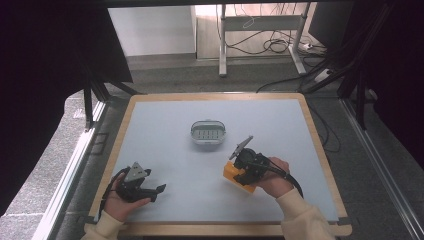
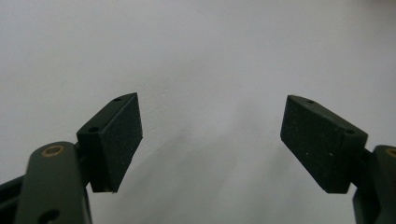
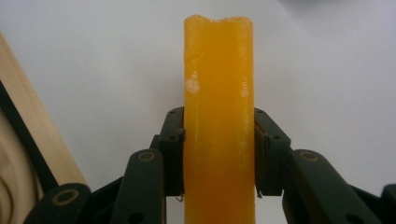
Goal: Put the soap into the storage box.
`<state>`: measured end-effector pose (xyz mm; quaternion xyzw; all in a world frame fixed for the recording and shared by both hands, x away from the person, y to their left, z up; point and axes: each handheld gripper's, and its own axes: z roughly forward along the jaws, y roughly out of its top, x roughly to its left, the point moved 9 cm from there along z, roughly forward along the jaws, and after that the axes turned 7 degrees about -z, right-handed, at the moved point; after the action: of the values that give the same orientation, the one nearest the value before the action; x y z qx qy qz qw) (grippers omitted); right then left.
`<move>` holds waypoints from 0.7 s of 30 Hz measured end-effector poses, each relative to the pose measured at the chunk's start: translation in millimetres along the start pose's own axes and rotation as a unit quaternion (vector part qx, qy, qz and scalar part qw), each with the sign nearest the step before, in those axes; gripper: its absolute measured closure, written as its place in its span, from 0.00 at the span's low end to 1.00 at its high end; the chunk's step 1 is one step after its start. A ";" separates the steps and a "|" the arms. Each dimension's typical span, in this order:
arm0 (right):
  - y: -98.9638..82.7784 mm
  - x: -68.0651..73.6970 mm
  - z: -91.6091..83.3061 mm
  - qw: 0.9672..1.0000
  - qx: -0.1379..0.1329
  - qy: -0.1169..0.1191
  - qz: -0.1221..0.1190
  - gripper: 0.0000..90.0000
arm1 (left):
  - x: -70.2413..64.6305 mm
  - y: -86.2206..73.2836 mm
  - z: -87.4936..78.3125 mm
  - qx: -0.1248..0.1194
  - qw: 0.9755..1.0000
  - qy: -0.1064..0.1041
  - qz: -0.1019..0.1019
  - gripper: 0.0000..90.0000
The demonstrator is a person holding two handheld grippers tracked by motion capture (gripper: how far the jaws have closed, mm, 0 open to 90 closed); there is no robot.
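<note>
An orange-yellow block (image 1: 235, 176) lies low over the table at the right, and my right gripper (image 1: 243, 174) is shut on it. In the right gripper view the block (image 3: 219, 116) stands as a tall bar between the two black pads (image 3: 173, 154), which press on its sides. A small grey oval container (image 1: 208, 133) with a perforated inside sits in the middle of the table, beyond both grippers. My left gripper (image 1: 158, 191) rests at the front left, pointing right. Its jaws stand wide apart in the left gripper view (image 2: 210, 140) with only bare table between them.
The table has a pale blue-grey top (image 1: 165, 150) with a wooden rim (image 1: 320, 150). Behind the table are a metal desk frame (image 1: 260, 30) and loose cables on the floor. Black stands flank both sides.
</note>
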<state>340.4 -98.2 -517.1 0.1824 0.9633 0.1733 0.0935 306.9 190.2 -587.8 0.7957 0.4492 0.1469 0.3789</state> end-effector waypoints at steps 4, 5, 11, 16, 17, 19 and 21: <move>4.2 -2.0 -2.3 1.000 -0.005 0.001 -0.004 0.69 | -0.1 0.0 0.0 0.000 1.000 0.000 0.000 0.23; 4.9 -2.3 -2.4 1.000 -0.004 0.001 -0.004 0.69 | -0.1 0.0 0.0 0.000 1.000 0.000 0.000 0.23; 9.6 -5.4 -2.9 1.000 -0.004 0.003 -0.009 0.69 | 0.1 -0.2 0.2 0.000 1.000 0.000 0.000 0.23; 16.5 -9.5 -5.2 1.000 -0.004 0.001 -0.015 0.69 | 1.0 0.3 -0.2 -0.004 1.000 0.002 -0.002 0.23; 16.5 -9.5 -5.2 1.000 -0.004 0.001 -0.015 0.69 | 1.0 0.3 -0.2 -0.004 1.000 0.002 -0.002 0.23; 20.6 -11.5 -7.7 1.000 -0.009 0.000 -0.019 0.69 | 0.6 0.4 -0.6 -0.003 1.000 0.002 -0.002 0.23; 22.8 -12.4 -9.9 1.000 -0.010 0.000 -0.020 0.69 | 0.6 0.4 -0.5 -0.003 1.000 0.002 -0.002 0.23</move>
<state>356.7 -86.1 -498.2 0.1624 0.9650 0.1811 0.0984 307.2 190.9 -587.2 0.7934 0.4509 0.1489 0.3809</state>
